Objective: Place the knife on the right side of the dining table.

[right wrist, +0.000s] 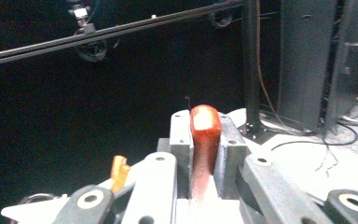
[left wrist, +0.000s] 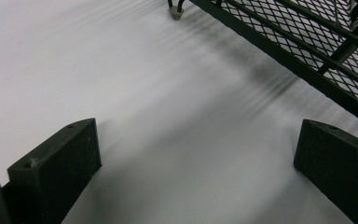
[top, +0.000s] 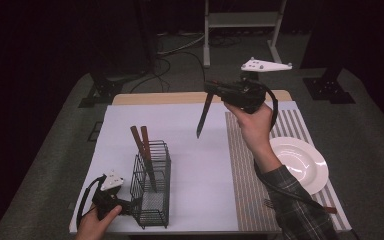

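Right hand (top: pixel 252 122) raised high over far-middle of table, forearm slanting up from near right. Right gripper (top: pixel 211 90) pinching a knife (top: pixel 203 116) by its reddish handle end (right wrist: pixel 205 133), blade hanging down and slightly left, clear of table. Left hand (top: pixel 94 223) low at near left corner; left gripper (top: pixel 129 206) w/ jaws spread wide over white mat (left wrist: pixel 121 93), just beside wire basket (top: pixel 152 192). Basket holding two upright brown-handled utensils (top: pixel 142 142). White plate (top: pixel 300 162) on striped mat (top: pixel 245 165) at right. Table edge (top: pixel 155 98) at far side.
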A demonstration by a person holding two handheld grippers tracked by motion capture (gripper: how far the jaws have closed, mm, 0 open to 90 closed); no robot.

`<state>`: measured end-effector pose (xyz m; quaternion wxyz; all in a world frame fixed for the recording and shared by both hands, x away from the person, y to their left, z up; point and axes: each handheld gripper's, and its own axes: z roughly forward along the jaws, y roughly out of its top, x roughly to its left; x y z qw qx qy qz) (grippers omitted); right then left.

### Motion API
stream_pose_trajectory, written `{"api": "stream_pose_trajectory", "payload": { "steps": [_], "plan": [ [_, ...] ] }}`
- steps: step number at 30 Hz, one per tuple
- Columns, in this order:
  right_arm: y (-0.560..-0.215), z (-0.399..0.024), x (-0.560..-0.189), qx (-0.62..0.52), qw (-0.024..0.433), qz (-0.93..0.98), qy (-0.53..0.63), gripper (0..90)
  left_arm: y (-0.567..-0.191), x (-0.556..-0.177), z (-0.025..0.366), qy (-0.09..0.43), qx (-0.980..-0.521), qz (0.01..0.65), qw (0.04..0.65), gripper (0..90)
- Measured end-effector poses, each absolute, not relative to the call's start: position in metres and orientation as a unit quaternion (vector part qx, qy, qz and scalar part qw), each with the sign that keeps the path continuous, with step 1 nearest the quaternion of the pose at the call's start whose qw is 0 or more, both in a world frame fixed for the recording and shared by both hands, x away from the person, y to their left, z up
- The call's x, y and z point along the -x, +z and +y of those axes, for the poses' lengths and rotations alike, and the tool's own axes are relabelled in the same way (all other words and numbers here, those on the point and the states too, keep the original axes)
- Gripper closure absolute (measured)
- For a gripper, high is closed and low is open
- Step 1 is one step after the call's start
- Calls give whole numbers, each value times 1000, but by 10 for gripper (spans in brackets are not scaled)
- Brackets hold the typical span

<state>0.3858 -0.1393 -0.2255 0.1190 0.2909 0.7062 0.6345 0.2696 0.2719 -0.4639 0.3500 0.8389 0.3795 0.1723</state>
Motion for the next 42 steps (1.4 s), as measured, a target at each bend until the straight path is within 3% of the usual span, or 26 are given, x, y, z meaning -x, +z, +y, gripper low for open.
{"api": "stream_pose_trajectory", "payload": {
  "steps": [42],
  "plan": [
    [-299,-248,-434,-447,243,639,577,796,-464,-270,272,173,-839,379,350,0]
  ]
}}
